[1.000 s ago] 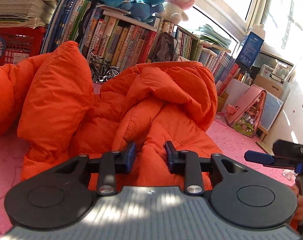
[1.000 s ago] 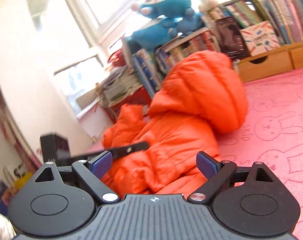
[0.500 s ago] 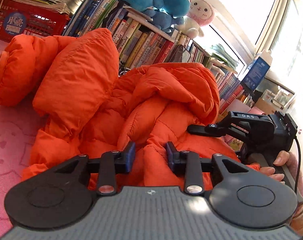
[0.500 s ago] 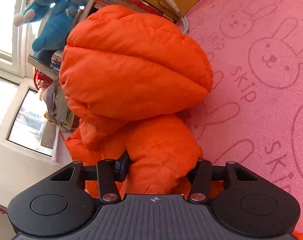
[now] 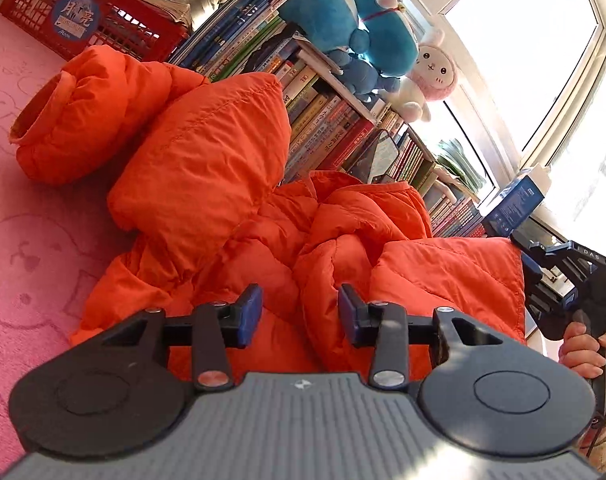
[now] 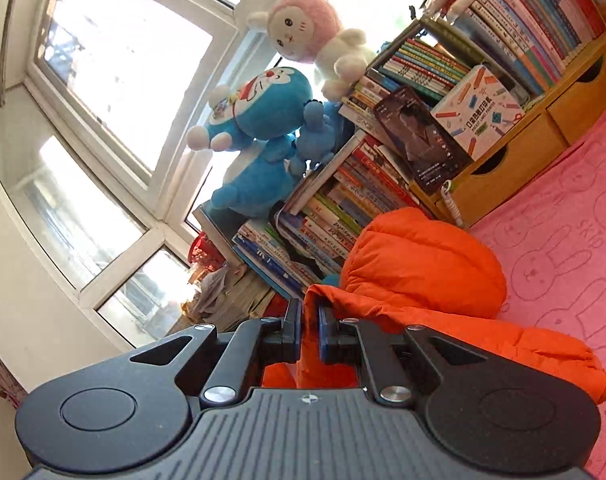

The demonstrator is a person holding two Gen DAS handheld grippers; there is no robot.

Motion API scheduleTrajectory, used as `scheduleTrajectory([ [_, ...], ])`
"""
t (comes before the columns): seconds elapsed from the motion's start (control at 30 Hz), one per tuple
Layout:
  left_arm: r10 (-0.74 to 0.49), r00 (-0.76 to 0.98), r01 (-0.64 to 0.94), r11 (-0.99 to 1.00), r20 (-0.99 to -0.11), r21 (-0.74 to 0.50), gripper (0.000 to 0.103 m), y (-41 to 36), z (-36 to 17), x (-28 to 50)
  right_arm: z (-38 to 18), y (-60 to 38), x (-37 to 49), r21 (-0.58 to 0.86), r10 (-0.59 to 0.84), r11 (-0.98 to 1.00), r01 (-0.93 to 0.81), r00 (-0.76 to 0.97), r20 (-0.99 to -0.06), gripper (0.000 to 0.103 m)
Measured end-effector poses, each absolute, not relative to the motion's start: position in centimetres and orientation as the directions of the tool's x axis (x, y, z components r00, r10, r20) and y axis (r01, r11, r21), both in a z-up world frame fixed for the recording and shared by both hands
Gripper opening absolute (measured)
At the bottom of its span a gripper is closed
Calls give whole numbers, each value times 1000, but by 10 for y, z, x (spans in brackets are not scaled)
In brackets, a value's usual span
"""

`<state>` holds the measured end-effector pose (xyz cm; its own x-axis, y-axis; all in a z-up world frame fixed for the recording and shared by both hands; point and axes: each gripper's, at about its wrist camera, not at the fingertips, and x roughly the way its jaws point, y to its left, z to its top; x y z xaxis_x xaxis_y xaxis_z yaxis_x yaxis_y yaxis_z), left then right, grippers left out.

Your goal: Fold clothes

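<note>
An orange puffer jacket lies crumpled on the pink mat, one sleeve cuff at the far left. My left gripper hovers low over the jacket's near part. Its jaws are opening, and a fold of fabric lies loose between the pads without being pinched. At the right edge of the left wrist view my right gripper, held by a hand, lifts a flat panel of the jacket. In the right wrist view that gripper is shut on the jacket's edge, with the hood bulging beyond it.
A pink rabbit-print mat covers the floor. Behind the jacket stand packed bookshelves with plush toys on top, a red crate of papers at the left, and wooden drawers. Bright windows line the wall.
My right gripper closed on the jacket's edge and raised it off the mat. My left gripper's jaws widened and let the fold go slack, and the left view rolled.
</note>
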<state>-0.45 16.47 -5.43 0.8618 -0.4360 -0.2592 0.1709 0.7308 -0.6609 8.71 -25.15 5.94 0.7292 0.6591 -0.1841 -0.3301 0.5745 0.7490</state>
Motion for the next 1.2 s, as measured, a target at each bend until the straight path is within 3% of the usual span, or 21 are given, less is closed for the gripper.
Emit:
scheduleTrajectory([
  [0.1, -433, 860, 161, 732, -270, -662, 40, 165, -55, -3, 40, -252, 89, 728, 610, 642, -240, 736, -295, 18],
  [0.13, -434, 859, 161, 732, -271, -662, 41, 165, -55, -3, 28, -251, 91, 726, 605, 656, -207, 719, -342, 36],
  [0.17, -434, 858, 160, 733, -273, -662, 41, 165, -55, -3, 14, -248, 94, 732, 615, 657, -179, 690, -383, 62],
  [0.2, -434, 858, 159, 733, -274, -662, 41, 165, -56, -2, 0, -246, 97, 747, 631, 647, -153, 658, -412, 75],
  [0.23, -434, 858, 158, 733, -276, -661, 41, 165, -56, -2, -13, -243, 100, 766, 650, 630, -128, 627, -430, 81],
  [0.3, -433, 856, 154, 734, -281, -662, 41, 166, -56, -2, -34, -242, 107, 833, 690, 549, -70, 601, -404, 81],
  [0.33, -433, 856, 153, 734, -283, -662, 42, 166, -57, -2, -39, -243, 112, 860, 698, 508, -48, 608, -378, 81],
  [0.4, -431, 855, 149, 735, -286, -662, 44, 167, -57, -1, -44, -245, 121, 899, 703, 437, -14, 628, -332, 63],
  [0.47, -429, 856, 146, 737, -289, -660, 44, 167, -57, -1, -27, -245, 125, 862, 651, 505, -39, 673, -351, 14],
  [0.63, -432, 857, 157, 737, -281, -657, 44, 167, -57, -2, 44, -268, 106, 597, 368, 796, -98, 861, -350, 9],
  [0.73, -438, 855, 160, 732, -278, -662, 44, 167, -57, -1, 74, -305, 75, 419, 109, 908, 17, 956, -274, 9],
  [0.8, -444, 852, 161, 726, -278, -668, 44, 168, -58, 0, 78, -333, 61, 377, 32, 923, 77, 961, -274, 9],
  [0.83, -446, 851, 161, 725, -278, -670, 44, 168, -58, 1, 76, -346, 57, 392, 38, 917, 81, 957, -287, 14],
  [0.9, -445, 851, 160, 726, -280, -668, 44, 168, -58, 1, 57, -366, 58, 563, 234, 826, -2, 911, -341, 28],
  [0.97, -441, 851, 157, 730, -283, -666, 44, 168, -58, 2, 36, -369, 63, 694, 418, 717, -70, 840, -346, 77],
  [1.07, -434, 852, 149, 737, -292, -659, 45, 167, -58, 3, 4, -327, 84, 816, 645, 562, -138, 690, -327, 86],
  [1.13, -431, 851, 146, 741, -298, -655, 45, 167, -58, 3, -8, -292, 103, 846, 717, 515, -139, 612, -335, 100],
  [1.2, -429, 853, 143, 740, -298, -657, 46, 167, -58, 3, -11, -259, 124, 837, 718, 532, -126, 591, -367, 102],
])
